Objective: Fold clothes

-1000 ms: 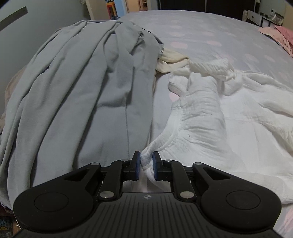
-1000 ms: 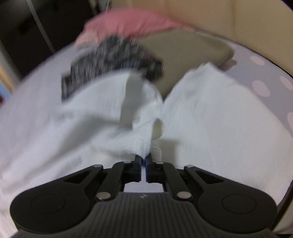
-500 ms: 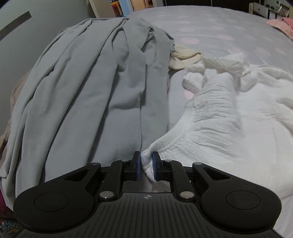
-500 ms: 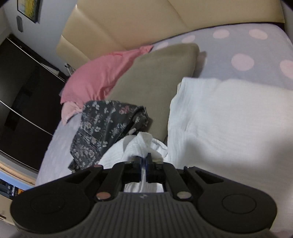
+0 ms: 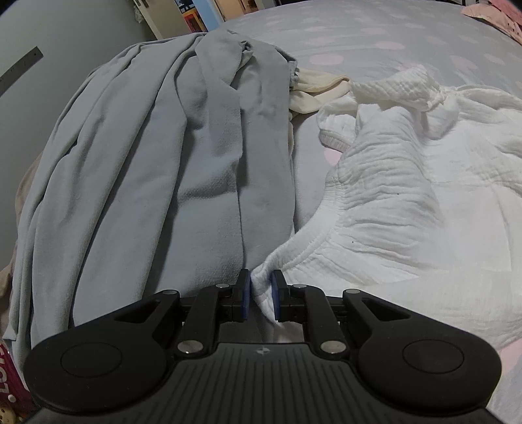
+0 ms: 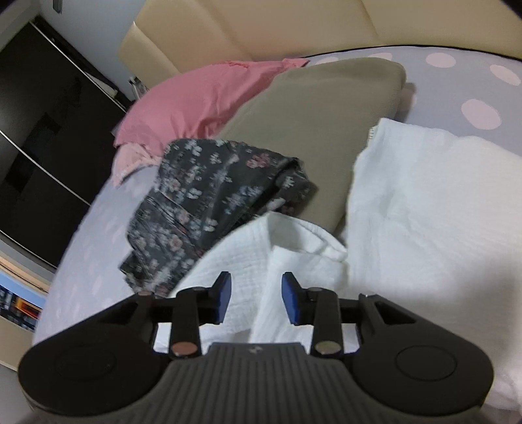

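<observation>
Left wrist view: the left tongs [image 5: 261, 295] sit at lower centre, their blue pads pinched on the elastic hem of the white garment [image 5: 407, 202]. We take this as an anchor hold, pinning one corner so the cloth stays put while the other end is laid.

The white garment spreads crumpled across the right half of that frame on the bed [image 5: 359, 36], whose lilac cover has pink dots. Its gathered band runs from the tongs up toward the centre right.

Left of it lies a grey garment [image 5: 169, 163], long folds running up the frame, its edge just beside the pinched hem. A cream piece [image 5: 313, 89] peeks out where grey and white nearly meet, upper centre.

Right wrist view (somewhat blurred): the right tongs [image 6: 257, 298] are opening. A fold of the white garment lies between the pads, but they do not press on it. We judge this a release, the fold being set down on the white cloth beneath.

Behind, in the upper half: a dark flowered garment [image 6: 212, 195] at centre left, an olive pillow [image 6: 319, 130] behind it, a pink pillow [image 6: 202, 98] at upper left, and a beige headboard [image 6: 261, 29] along the top.

Fold looks partly made; edges not yet squared (our reading only).
</observation>
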`<action>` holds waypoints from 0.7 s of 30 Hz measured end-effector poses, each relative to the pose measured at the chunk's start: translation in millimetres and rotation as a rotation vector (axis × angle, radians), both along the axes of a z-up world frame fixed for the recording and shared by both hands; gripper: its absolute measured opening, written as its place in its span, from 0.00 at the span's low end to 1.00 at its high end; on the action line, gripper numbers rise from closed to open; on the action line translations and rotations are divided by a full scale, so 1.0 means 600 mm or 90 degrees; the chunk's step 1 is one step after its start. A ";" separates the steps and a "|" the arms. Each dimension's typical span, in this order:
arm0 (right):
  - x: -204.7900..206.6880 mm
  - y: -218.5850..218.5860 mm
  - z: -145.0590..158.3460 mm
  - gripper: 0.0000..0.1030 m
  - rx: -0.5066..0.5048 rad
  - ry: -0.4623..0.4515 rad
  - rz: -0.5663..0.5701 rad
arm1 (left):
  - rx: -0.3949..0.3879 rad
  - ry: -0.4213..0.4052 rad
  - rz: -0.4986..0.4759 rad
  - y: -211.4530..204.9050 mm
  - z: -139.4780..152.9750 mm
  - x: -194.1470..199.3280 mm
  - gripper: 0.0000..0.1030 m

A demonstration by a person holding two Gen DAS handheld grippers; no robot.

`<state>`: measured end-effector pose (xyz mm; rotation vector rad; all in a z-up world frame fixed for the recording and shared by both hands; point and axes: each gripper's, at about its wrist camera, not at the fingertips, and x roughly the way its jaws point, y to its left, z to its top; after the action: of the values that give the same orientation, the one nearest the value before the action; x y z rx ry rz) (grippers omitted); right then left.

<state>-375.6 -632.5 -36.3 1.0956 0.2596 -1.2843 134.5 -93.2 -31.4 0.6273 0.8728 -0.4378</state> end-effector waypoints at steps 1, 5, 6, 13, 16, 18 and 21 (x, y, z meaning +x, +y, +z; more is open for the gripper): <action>-0.002 0.000 -0.004 0.37 0.010 0.015 -0.003 | 0.000 0.000 0.000 -0.001 0.000 0.000 0.11; -0.015 -0.003 -0.040 0.37 0.063 0.027 -0.001 | 0.005 -0.003 -0.004 -0.002 0.000 -0.001 0.11; -0.018 -0.004 -0.053 0.37 0.079 0.028 0.006 | 0.006 -0.004 -0.005 -0.003 0.000 -0.001 0.11; -0.001 -0.016 -0.109 0.36 0.117 0.061 0.071 | 0.029 -0.013 -0.010 -0.014 -0.006 -0.004 0.12; 0.013 -0.022 -0.120 0.28 0.121 0.064 0.073 | 0.042 -0.016 -0.015 -0.021 -0.009 -0.007 0.12; 0.025 -0.025 -0.121 0.10 0.116 0.078 0.077 | 0.044 -0.016 -0.015 -0.024 -0.009 -0.007 0.12; 0.034 -0.024 -0.109 0.05 0.095 0.087 0.084 | 0.044 -0.015 -0.013 -0.025 -0.009 -0.007 0.12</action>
<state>-355.4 -646.8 -101.7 1.0983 0.5287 -1.2381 130.2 -108.4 -36.8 0.7045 0.8621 -0.4195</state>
